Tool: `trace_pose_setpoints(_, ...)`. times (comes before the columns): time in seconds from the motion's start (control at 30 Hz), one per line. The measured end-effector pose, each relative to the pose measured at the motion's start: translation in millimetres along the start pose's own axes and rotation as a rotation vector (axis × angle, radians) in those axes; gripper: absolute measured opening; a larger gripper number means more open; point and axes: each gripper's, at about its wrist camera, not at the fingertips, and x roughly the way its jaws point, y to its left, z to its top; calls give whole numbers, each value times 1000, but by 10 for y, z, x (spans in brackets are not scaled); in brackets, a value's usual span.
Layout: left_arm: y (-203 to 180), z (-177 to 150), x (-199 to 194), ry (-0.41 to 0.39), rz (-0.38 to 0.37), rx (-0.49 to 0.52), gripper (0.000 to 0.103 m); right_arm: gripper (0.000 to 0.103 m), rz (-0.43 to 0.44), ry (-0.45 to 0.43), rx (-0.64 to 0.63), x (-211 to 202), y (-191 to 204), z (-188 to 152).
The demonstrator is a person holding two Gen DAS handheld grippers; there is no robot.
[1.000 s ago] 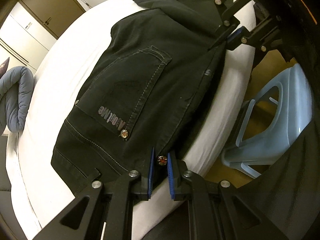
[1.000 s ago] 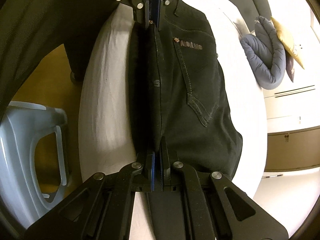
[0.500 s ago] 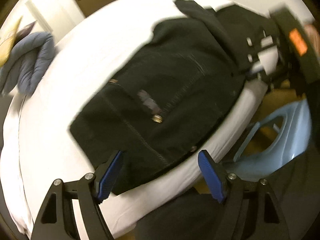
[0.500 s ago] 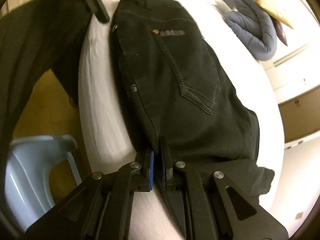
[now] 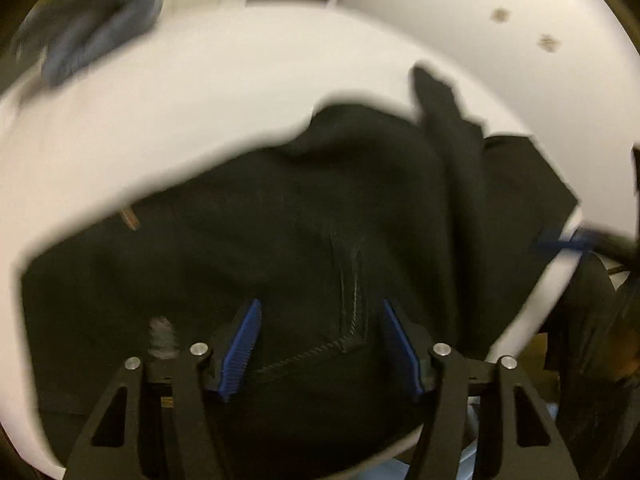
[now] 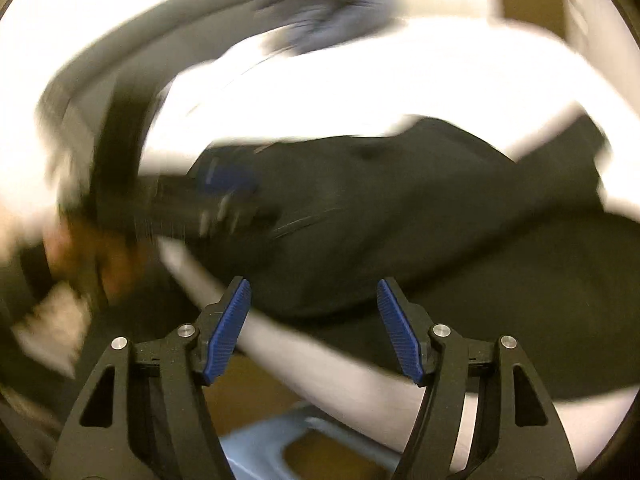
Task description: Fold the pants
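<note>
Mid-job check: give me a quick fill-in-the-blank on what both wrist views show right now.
1. The pants lying on the bed are ___ in colour.
2. The sheet under them is ___.
3. The pads of the right claw are ___ in colour.
4. Between the pads of the left claw nothing is ___.

Missing words: black; white; blue; gripped

— Tally from my side: one pair of black denim pants [image 5: 320,208] on one white sheeted bed [image 5: 200,92]. One rumpled grey-blue cushion [image 5: 96,12] far back.

— And claws?

— Two of my black two-finger grippers with blue ribbed pads: left gripper [image 5: 322,350], right gripper [image 6: 314,330]. One pale blue plastic stool [image 6: 256,446] below.
</note>
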Motion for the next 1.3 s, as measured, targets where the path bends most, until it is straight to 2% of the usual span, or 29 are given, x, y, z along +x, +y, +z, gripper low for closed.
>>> trace_pose_setpoints(0.1,86,-36,93,-33,-33,-117,69,65,0,-80,289,-250,-909,319)
trace_pose_setpoints(0.27,198,-40,56,-46,-82,-214,69,63,44,-262,605,-415,-2150,835)
trace_pose_setpoints(0.33,292,-39,38,-53,-124,-271,69,52,40,-288,708,-328,-2557,996)
trace_pose_setpoints(0.5,417,-12,5,-62,-165,-331,69,50,34,-312,938,-21,-3402,1291)
trace_pose_setpoints(0.6,471,-33,2,-70,-184,-358,69,50,-3,-312,1029,120,-3769,1251)
trace_pose_setpoints(0.7,519,-56,-11,-73,-202,-379,68,50,-6,-309,1076,280,-4036,1326)
trace_pose_setpoints(0.8,504,-34,4,-73,-196,-376,68,45,4,-307,1046,397,-4201,1528)
trace_pose_setpoints(0.9,530,-48,-26,-74,-189,-378,67,29,13,-276,1011,555,-4234,1686)
trace_pose_setpoints(0.93,530,-53,-27,-74,-189,-380,66,19,-4,-263,1003,608,-4261,1751)
trace_pose_setpoints(1.03,535,-47,-13,-77,-192,-395,64,5,-43,-262,982,668,-4294,1855)
trace_pose_setpoints(1.17,578,-63,-25,-77,-198,-405,63,2,-115,-279,915,573,-4255,2022)
trace_pose_setpoints(1.23,585,-61,-21,-76,-196,-408,63,2,-144,-298,898,396,-4120,2059)
trace_pose_setpoints(1.3,596,-63,-21,-76,-194,-416,63,2,-138,-354,886,73,-3951,2007)
